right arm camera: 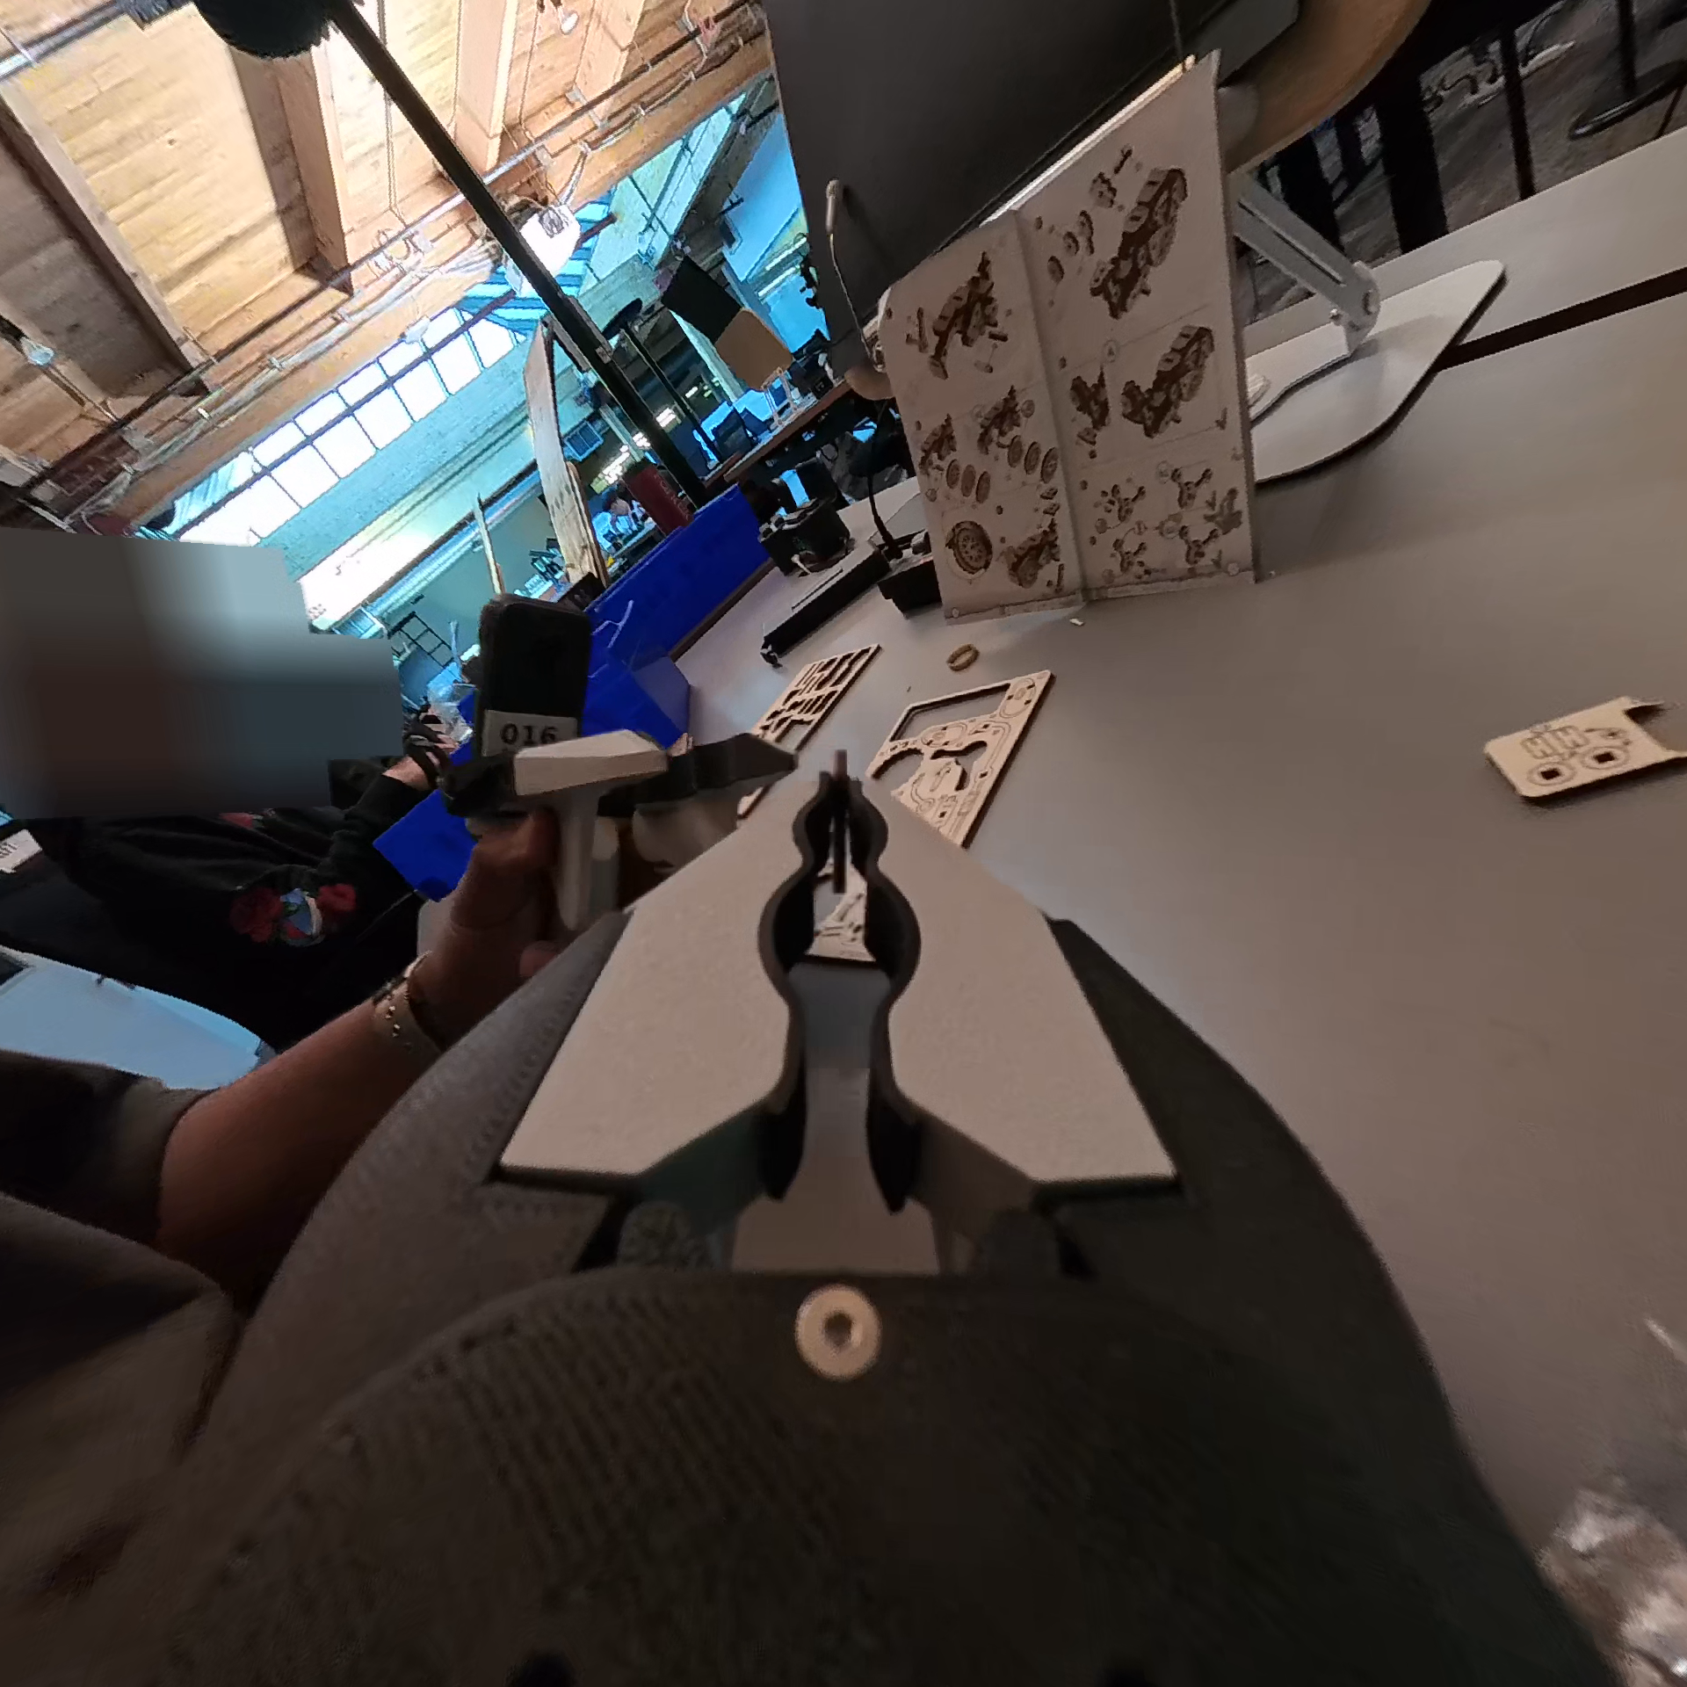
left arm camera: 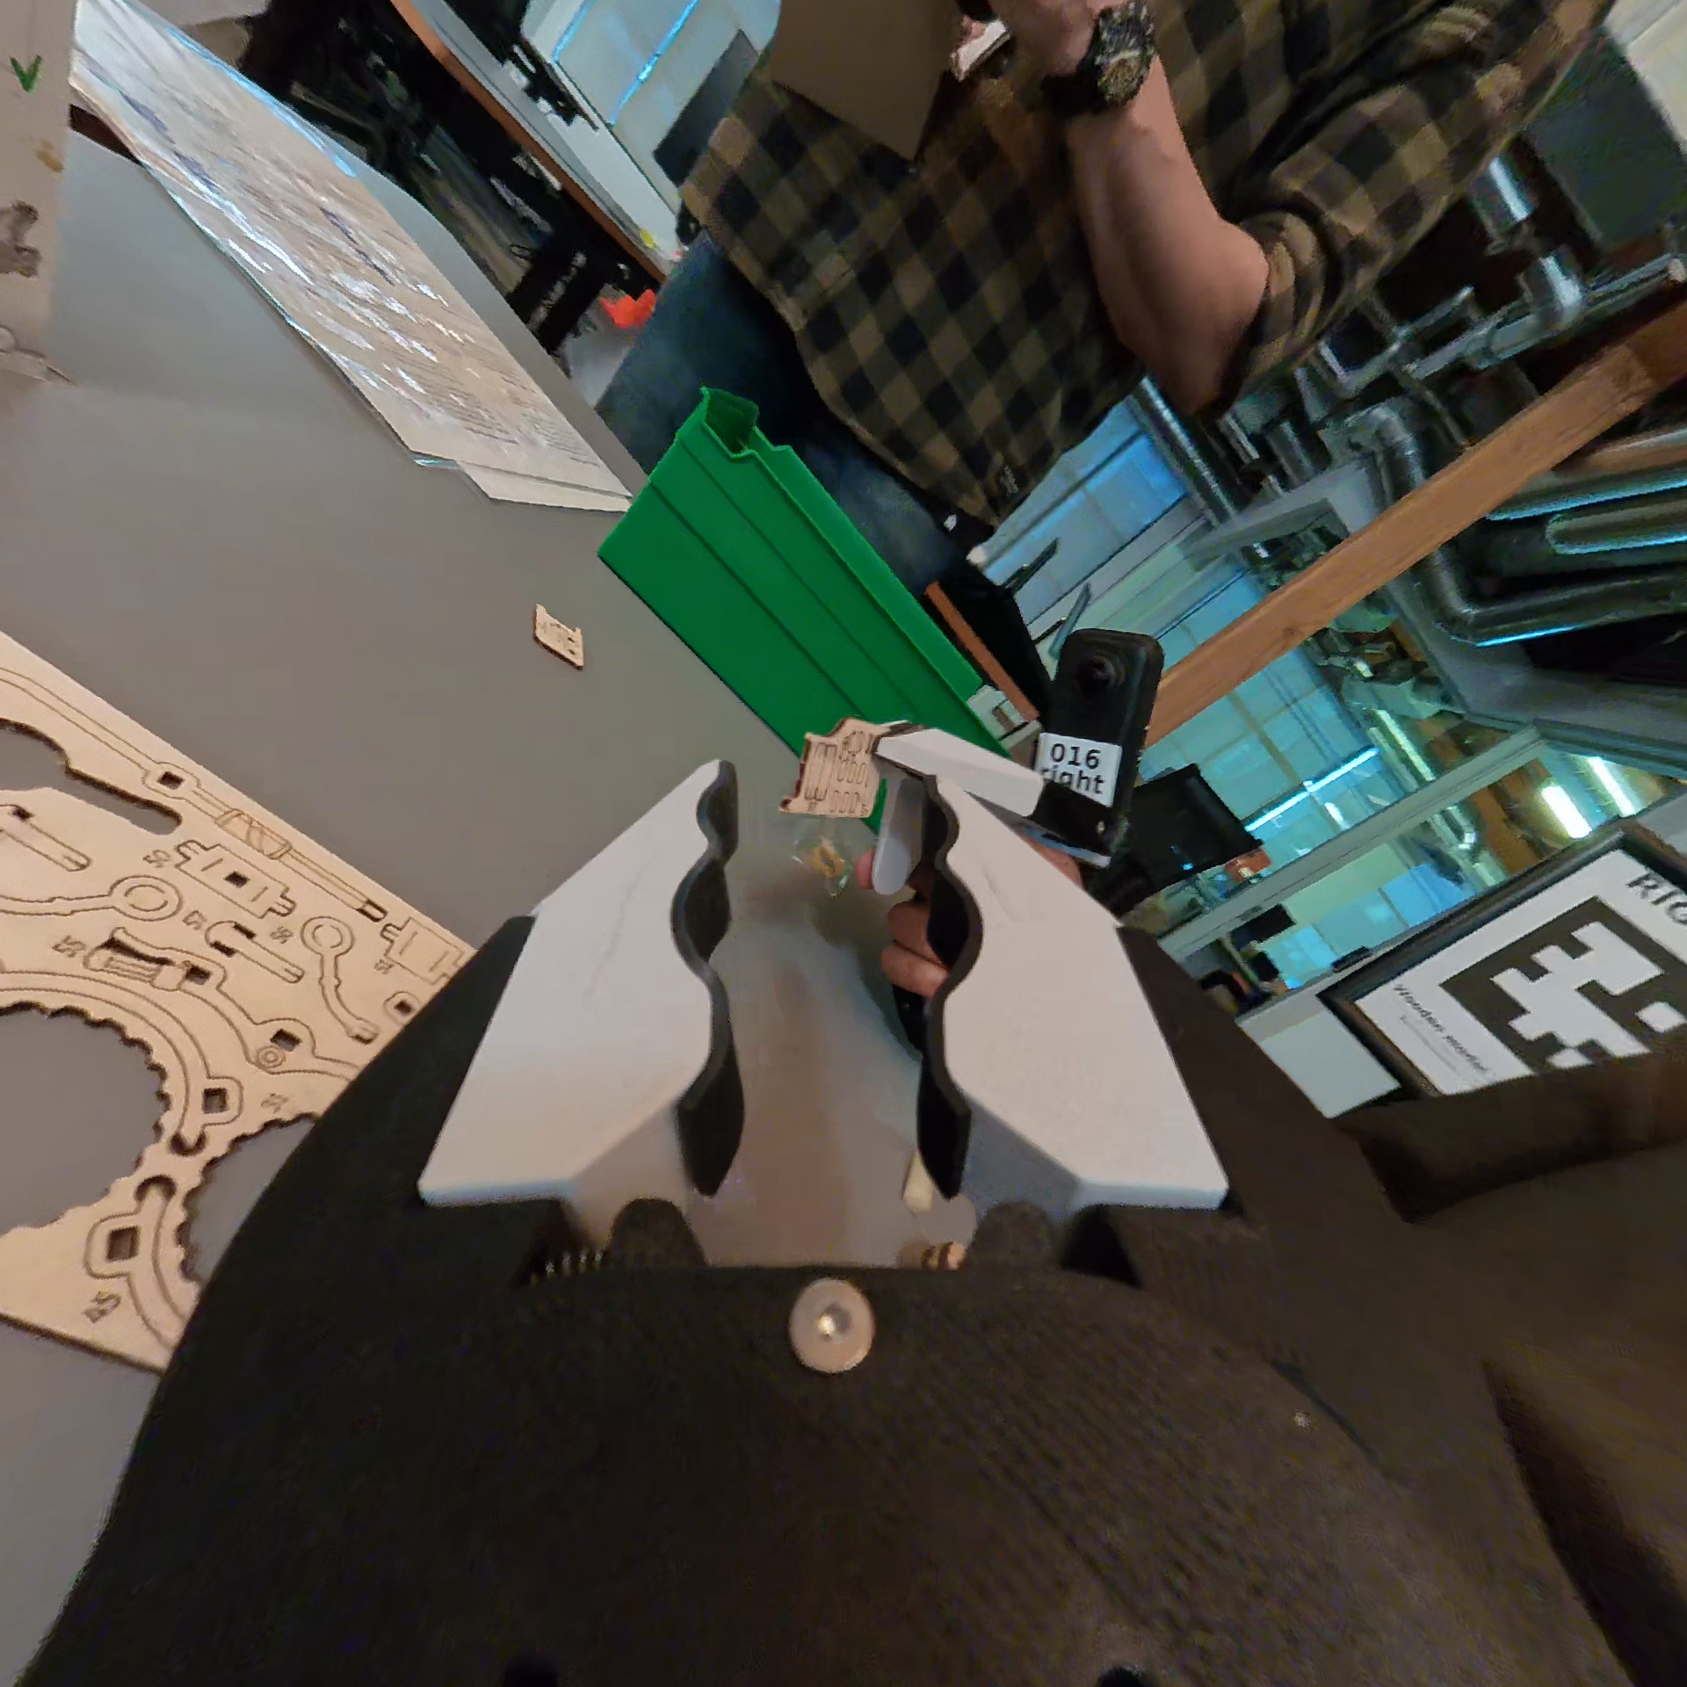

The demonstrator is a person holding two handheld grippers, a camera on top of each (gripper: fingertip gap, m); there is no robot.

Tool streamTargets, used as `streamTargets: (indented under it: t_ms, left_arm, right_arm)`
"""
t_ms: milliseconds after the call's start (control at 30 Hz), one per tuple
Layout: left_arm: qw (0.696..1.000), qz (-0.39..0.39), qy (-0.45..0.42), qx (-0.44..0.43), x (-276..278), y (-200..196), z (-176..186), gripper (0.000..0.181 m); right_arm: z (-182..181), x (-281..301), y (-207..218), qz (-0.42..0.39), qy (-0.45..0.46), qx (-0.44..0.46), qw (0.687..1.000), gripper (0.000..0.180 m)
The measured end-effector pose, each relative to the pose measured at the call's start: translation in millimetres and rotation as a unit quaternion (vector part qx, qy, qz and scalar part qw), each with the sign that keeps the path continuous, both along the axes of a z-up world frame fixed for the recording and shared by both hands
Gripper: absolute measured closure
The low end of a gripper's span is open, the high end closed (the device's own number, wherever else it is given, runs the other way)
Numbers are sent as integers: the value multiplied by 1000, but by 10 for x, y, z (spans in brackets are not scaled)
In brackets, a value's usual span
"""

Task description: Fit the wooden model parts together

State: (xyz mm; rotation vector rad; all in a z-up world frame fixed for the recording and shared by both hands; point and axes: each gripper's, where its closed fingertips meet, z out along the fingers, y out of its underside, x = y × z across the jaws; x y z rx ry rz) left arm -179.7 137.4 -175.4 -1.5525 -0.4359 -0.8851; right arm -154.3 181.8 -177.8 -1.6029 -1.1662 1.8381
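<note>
While the right tool point(right arm camera: 838, 803) pinches it, the wooden piece point(right arm camera: 838, 835) stands edge-on.

A shared workshop or maker space is shown, with an industrial look. Exposed timber ceiling beams point(right arm camera: 183, 173) and high clerestory windows point(right arm camera: 365, 429) are seen overhead, and metal pipes point(left arm camera: 1424, 438) are racked under a wooden beam point(left arm camera: 1369, 557). Grey worktables point(right arm camera: 1324, 913) are spread with laser-cut plywood sheets point(left arm camera: 164, 958), a propped assembly instruction sheet point(right arm camera: 1086, 402), and green point(left arm camera: 776, 584) and blue storage bins point(right arm camera: 675, 584). Further benches and equipment are visible in the background.
</note>
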Motion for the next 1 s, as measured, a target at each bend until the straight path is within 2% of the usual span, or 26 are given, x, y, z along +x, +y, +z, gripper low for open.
streamTargets:
  t_ms: [267, 500, 667, 733, 833, 1000]
  left_arm:
    - [998, 18, 52, -17, 137, -192, -23, 134]
    - [999, 48, 22, -1, 378, -637, 29, 134]
    - [993, 82, 79, -20, 376, -798, -3, 134]
    - [990, 99, 99, -27, 295, -811, -7, 135]
    - [990, 111, 88, -22, 128, -716, 68, 136]
    - [993, 52, 86, -55, 114, -400, -51, 137]
  right_arm:
    - [50, 143, -127, 2, 3, 18, 1000, 179]
    - [47, 408, -474, 19, 2, 15, 1000, 179]
    - [72, 471, -536, 10, 2, 55, 998, 179]
    - [116, 410, -517, 11, 0, 53, 999, 179]
    - [174, 237, -593, 55, -15, 35, 998, 180]
    - [91, -22, -733, 132, -45, 68, 988, 179]
